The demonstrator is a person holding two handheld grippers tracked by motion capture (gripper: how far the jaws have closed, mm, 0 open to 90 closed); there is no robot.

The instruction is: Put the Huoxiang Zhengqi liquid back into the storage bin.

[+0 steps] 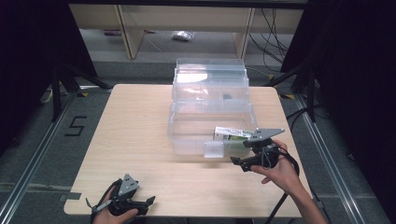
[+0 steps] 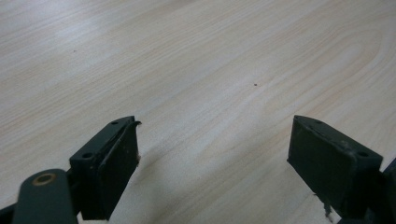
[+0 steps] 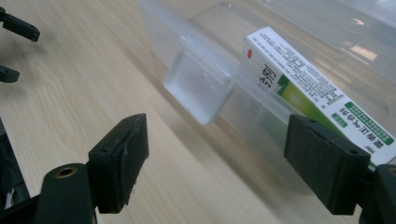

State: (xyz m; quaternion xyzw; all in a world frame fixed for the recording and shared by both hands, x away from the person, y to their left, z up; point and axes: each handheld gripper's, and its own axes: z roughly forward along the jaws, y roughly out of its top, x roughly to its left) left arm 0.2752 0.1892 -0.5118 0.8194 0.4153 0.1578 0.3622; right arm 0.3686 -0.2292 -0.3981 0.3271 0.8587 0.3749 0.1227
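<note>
A clear plastic storage box (image 1: 187,135) with its lid swung back stands at the middle right of the wooden table. A white and green carton (image 1: 232,134) (image 3: 308,88) lies inside it near the front right corner. My right gripper (image 1: 237,163) (image 3: 219,163) hovers just outside the box's front wall, open and holding nothing, near the clear latch (image 1: 214,150) (image 3: 196,86). My left gripper (image 1: 150,201) (image 2: 212,158) rests open over bare wood by the table's front left edge.
The table (image 1: 135,130) has free wood to the left of the box and in front of it. A number 5 (image 1: 74,126) is marked on the floor at the left. Shelving legs and cables stand beyond the table's far edge.
</note>
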